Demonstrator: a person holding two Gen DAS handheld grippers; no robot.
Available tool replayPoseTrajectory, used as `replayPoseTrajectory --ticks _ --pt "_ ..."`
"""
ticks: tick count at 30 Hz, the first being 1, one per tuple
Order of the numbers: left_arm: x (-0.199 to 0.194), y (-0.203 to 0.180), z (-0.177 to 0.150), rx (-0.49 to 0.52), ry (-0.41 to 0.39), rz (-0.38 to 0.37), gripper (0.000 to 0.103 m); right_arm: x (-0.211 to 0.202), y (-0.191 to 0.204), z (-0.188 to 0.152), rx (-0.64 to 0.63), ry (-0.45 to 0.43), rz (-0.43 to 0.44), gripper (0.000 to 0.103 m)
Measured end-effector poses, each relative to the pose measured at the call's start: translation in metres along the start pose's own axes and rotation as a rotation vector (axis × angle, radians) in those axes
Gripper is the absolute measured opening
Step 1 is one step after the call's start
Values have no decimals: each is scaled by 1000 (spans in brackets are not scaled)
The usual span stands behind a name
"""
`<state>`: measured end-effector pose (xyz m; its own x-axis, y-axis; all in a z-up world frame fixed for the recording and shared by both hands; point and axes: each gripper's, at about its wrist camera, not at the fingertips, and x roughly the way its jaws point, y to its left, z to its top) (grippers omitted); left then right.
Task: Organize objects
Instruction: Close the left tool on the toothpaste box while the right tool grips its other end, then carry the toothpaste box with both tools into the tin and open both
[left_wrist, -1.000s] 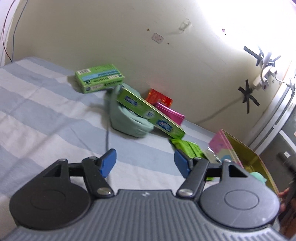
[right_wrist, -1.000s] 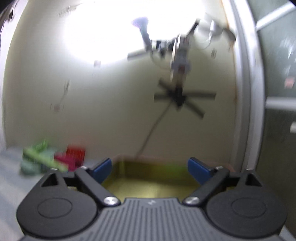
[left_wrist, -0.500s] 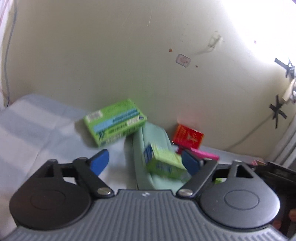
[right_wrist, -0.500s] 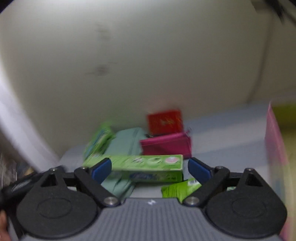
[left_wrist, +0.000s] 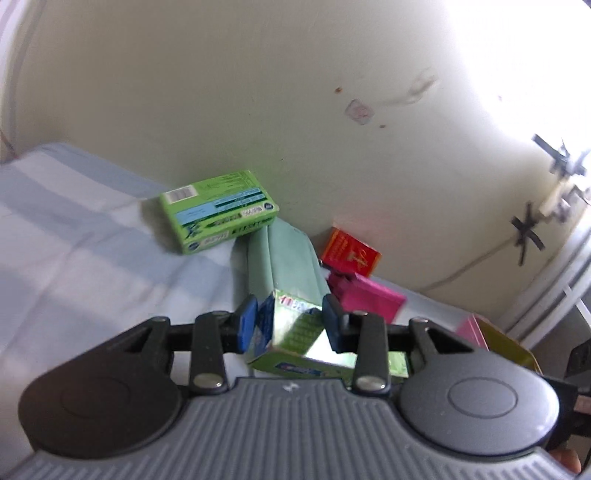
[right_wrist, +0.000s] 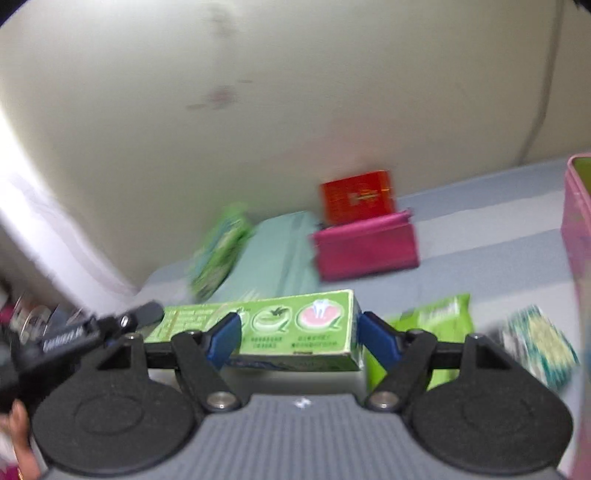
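A long green toothpaste box (left_wrist: 295, 332) lies across a mint-green pouch (left_wrist: 284, 258) on the striped bedsheet. My left gripper (left_wrist: 288, 321) is shut on the box's near end, with both blue pads pressed to its sides. In the right wrist view the same box (right_wrist: 295, 325) runs crosswise just past my right gripper (right_wrist: 295, 336). Its jaws are closing; its left finger overlaps the box's face and its right finger stands by the box's end, neither pressing. The left gripper (right_wrist: 122, 325) shows there at the box's far left end.
A green carton (left_wrist: 218, 210), a red box (left_wrist: 349, 256) and a magenta pouch (left_wrist: 369, 299) lie against the wall. A green packet (right_wrist: 436, 325) and a teal patterned packet (right_wrist: 535, 343) lie on the sheet beside a pink tin (right_wrist: 578, 229).
My left gripper moved in on the pile, opened wider, then shut on the toothpaste box's end. My right gripper swung from the wall and tin down to the box, and its jaws narrowed.
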<state>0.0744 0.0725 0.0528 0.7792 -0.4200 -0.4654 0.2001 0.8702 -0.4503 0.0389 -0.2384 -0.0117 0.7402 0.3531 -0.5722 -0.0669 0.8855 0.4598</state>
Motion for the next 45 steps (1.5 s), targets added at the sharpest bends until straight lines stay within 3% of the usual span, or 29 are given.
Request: replayPoseTrajectory --ticks 4,10,13,16,21,25,27,29,34,38,45 --pt "-50 -6 -53 31 26 14 43 -57 1 -66 -45 5 33 73" --pt "-60 -23 -108 66 103 12 45 -109 -22 -135 -38 58 -7 77" --pt "-55 -25 -116 69 150 -8 50 -119 -16 -151 -89 38 10 93" --pt "-56 -20 -117 51 132 16 66 -124 -7 -155 -205 -10 -15 94" --pt "-58 -18 -118 15 122 10 66 -108 16 -165 -434 -15 -132 94" --pt "-51 -25 -134 48 162 -36 60 -94 12 -165 -498 11 -130 92" --pt "-51 -36 -140 66 150 -30 61 -91 8 -163 -505 4 -125 86" --pt "-53 -48 -138 95 138 -13 61 -97 -7 -157 -475 -14 -112 71" --pt "-57 -103 -115 168 75 -120 61 -143 -33 -127 -381 -131 -91 71" --pt "-36 -170 -107 242 83 -226 61 -196 -55 -100 -391 -238 -186 71" --pt "37 -275 -138 386 195 -301 64 -243 -144 -57 -289 -157 -329 72"
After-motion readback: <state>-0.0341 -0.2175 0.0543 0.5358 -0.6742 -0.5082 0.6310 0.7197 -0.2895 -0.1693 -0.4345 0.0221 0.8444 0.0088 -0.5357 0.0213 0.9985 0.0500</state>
